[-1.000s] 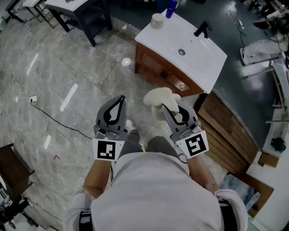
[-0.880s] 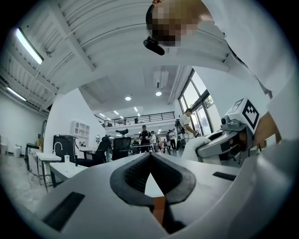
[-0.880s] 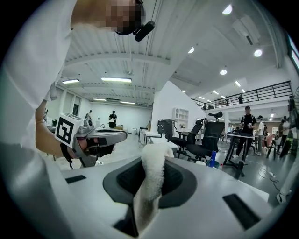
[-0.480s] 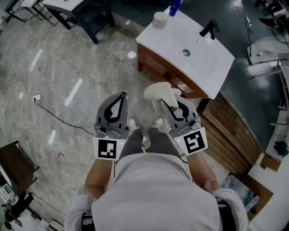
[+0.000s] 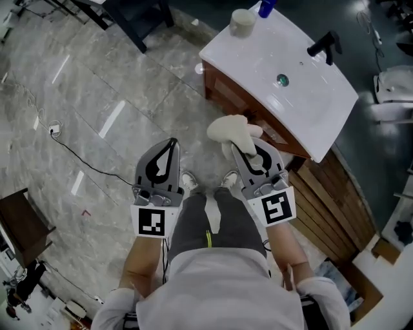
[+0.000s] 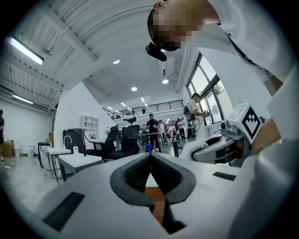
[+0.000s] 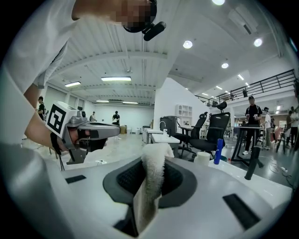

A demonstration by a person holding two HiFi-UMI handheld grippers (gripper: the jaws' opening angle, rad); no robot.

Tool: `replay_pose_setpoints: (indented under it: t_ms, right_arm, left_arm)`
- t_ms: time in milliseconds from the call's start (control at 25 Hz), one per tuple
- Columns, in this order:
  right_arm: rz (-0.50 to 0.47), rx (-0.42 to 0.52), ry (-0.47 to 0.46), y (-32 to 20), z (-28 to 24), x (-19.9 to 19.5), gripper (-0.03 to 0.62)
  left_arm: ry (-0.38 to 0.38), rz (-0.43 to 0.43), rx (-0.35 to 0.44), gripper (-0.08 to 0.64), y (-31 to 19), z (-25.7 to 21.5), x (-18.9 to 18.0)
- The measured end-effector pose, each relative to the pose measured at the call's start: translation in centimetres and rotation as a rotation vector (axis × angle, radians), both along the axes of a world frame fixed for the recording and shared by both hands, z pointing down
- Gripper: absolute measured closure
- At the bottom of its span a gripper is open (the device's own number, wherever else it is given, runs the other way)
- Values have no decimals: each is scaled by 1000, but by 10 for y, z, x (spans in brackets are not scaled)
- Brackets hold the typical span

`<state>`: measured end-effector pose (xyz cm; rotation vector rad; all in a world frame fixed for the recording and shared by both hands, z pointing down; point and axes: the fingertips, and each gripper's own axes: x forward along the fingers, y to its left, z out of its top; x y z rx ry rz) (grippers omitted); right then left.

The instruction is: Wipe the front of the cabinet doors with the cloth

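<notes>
Standing position, both tongs held out at waist level over a grey marble floor (image 5: 97,103).

Right tongs (image 5: 240,152): clamped on a white fluffy cloth (image 5: 233,131). In the right gripper view a strip of it is seen pinched between the dark pads, and the rest is bunched beyond the tips. From the head view the cloth is seen hanging in the air near the cabinet front (image 5: 240,104), on the person's side of it. No contact with the wood can be made out.

Left tongs (image 5: 171,143): jaws drawn together, tips meeting, nothing held between them. They are carried beside the right tongs, well apart from the cabinet.

Cabinet: brown wood, set under a white sink top (image 5: 303,97). On the top are noted a black faucet (image 5: 324,45), a blue bottle (image 5: 266,8) and a pale round container (image 5: 242,21) at the far corner.

A black cable (image 5: 87,166) is seen trailing across the floor at left. Wooden slats (image 5: 329,193) lie to the right of the cabinet.
</notes>
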<state>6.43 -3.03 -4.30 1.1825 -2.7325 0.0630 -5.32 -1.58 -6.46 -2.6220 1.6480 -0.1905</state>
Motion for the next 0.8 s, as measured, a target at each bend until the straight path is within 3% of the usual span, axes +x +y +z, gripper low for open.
replay_pose_setpoints:
  t_ms: [200,800]
  right_arm:
    - [-7,-20,22,-25,71,-8,517]
    - [-21,100,-2,-92,270,-50,517]
  left_arm:
    - [-3,12,35,541,-24,69,-1]
    - [-24,66,68,541,-78,324,-23]
